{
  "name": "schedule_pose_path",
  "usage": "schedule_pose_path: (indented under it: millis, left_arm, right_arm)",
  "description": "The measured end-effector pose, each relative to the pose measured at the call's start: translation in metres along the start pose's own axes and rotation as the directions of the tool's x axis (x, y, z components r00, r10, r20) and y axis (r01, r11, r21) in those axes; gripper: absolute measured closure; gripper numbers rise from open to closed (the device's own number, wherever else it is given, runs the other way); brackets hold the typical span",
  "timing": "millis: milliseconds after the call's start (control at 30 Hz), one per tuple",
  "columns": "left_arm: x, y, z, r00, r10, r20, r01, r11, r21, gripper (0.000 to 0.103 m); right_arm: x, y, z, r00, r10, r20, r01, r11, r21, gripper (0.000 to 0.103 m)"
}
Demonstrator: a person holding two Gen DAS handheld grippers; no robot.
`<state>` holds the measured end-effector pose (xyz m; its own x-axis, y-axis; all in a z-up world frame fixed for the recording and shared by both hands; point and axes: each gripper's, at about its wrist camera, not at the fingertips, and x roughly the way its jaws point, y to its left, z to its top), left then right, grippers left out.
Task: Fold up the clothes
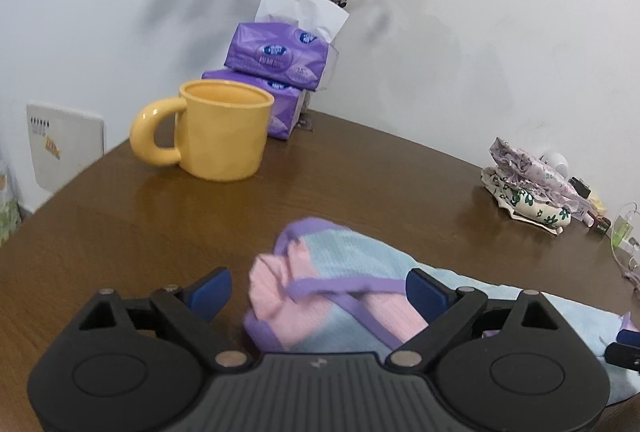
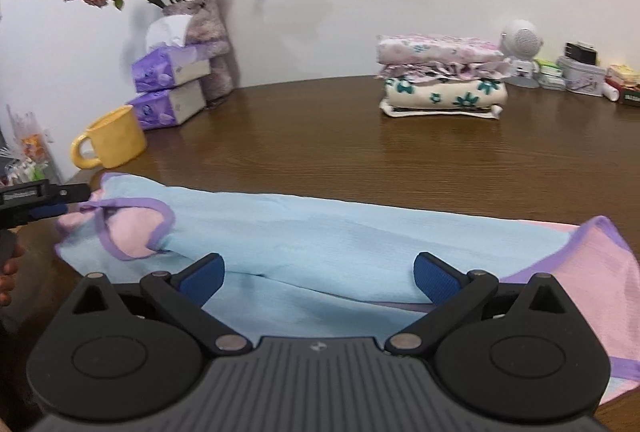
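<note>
A: Where's the garment [image 2: 312,232]?

B: Along the table's [image 2: 360,152] near edge, half folded. My left tongs [image 1: 318,292] and right tongs [image 2: 318,274] are spread, pinching nothing, ready to regrip.

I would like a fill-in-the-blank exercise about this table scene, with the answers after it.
1. The mug near the tissue packs is ____ in colour.
2. The blue and pink garment has a trim of ____ colour.
3. The jaws of the right gripper stand ____, with nothing pressed between them.
4. The folded clothes at the far edge of the table lie in a ____.

Missing words: yellow; purple; open; stack
</note>
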<state>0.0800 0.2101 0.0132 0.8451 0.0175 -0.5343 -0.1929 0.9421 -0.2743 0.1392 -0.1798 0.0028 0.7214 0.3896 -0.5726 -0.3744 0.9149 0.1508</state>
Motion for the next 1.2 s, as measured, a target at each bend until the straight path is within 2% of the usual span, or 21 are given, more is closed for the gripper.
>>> schedule_pose_path:
  millis: [133,333,700,967,1200]
  left_arm:
    - [-0.002,-0.008,-0.006,0.999,-0.043,-0.008,0.044,0.999,0.012,0.008]
    - [-0.001,-0.003,-0.004,0.999,-0.031,-0.020,0.030,0.999,-0.023,0.008]
    - [-0.002,-0.001,-0.003,0.999,-0.045,-0.025,0.044,0.999,-0.030,0.007]
    - [-0.001,0.003,-0.002,0.999,-0.037,-0.023,0.036,0.998,-0.043,0.007]
    - [-0.001,0.015,0.002,1.000,0.010,-0.022,-0.012,0.996,-0.085,0.007]
  right_arm:
    - [-0.001,-0.010,0.000,1.000,-0.020,0.000,0.020,1.000,0.019,0.000]
    - [0.002,-0.014,-0.001,1.000,-0.022,-0.016,0.022,1.000,0.019,0.000]
    - [0.005,-0.013,-0.003,0.999,-0.035,-0.028,0.036,0.999,0.017,0.000]
    - [-0.003,-0.015,-0.001,1.000,-0.009,0.002,0.009,1.000,0.021,0.000]
    - [-0.005,-0.019,0.001,1.000,-0.020,0.006,0.020,0.999,0.031,0.000]
